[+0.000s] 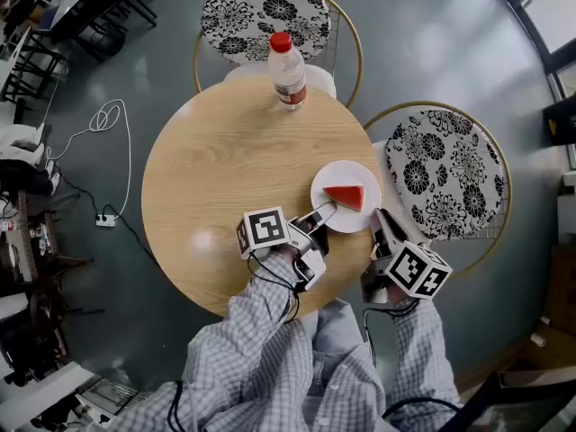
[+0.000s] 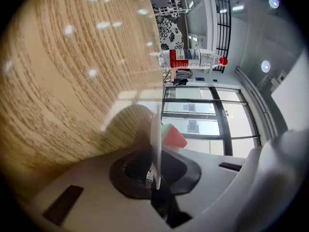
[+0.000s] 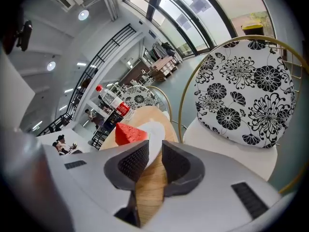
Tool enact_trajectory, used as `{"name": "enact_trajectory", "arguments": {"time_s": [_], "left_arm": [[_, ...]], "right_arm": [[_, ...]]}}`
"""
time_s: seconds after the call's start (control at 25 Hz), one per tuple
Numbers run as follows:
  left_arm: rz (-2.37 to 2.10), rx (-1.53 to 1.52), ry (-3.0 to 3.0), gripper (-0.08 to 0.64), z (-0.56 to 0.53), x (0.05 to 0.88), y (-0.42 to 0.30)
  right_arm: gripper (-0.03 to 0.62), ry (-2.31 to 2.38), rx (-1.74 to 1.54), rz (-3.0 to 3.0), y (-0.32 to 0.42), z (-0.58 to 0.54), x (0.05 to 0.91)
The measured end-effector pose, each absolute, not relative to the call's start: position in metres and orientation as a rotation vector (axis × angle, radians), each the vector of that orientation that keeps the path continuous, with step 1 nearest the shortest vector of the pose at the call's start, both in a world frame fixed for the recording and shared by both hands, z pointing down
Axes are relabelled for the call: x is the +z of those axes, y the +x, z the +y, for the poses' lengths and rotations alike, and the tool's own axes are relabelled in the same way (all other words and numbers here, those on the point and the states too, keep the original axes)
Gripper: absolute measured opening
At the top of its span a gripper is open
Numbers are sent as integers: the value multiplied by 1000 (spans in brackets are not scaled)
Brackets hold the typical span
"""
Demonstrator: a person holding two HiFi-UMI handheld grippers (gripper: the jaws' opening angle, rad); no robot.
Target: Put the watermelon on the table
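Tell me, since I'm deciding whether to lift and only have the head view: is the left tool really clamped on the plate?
Observer: Yes. In the left gripper view the left tool is shut on the plate, whose rim runs edge-on between its jaws.
Operator: And the right tool?
Observer: The right tool is open. Its view shows bare table through the gap, with the plate's edge only at the tips.
Operator: Anything on the watermelon?
Observer: The left gripper view shows the watermelon just beyond the clamped rim, with a strip of green rind visible.
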State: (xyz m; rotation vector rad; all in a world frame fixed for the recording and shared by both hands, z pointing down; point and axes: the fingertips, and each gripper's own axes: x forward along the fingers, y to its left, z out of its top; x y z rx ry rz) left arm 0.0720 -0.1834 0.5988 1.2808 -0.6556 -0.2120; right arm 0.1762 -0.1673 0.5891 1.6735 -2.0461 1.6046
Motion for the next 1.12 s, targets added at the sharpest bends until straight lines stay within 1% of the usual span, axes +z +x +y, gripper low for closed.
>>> {"name": "enact_trajectory", "arguments": {"time_s": [0.08, 0.2, 0.28, 0.48, 0.6, 0.84, 1.12], "left_arm": [[-660, -208, 1281, 28, -183, 599, 72], [-668, -193, 1280, 28, -182, 600, 72], [-667, -192, 1280, 28, -182, 599, 72], [-664, -188, 1281, 28, -182, 600, 72], [-665, -185, 1285, 28, -182, 600, 72], [-664, -183, 1289, 28, -183, 600, 74], [-663, -182, 1286, 28, -184, 599, 73]], "right_arm": [[74, 1660, 1537, -2071, 175, -166, 585], [75, 1623, 1297, -2120, 175, -163, 578], [75, 1516, 1057, -2152, 169, -158, 571], [75, 1056, 302, -2111, 129, -130, 557], [75, 877, 52, -2084, 108, -116, 560], [75, 748, -135, -2038, 84, -121, 574], [60, 709, -189, -1987, 82, -126, 578]]}}
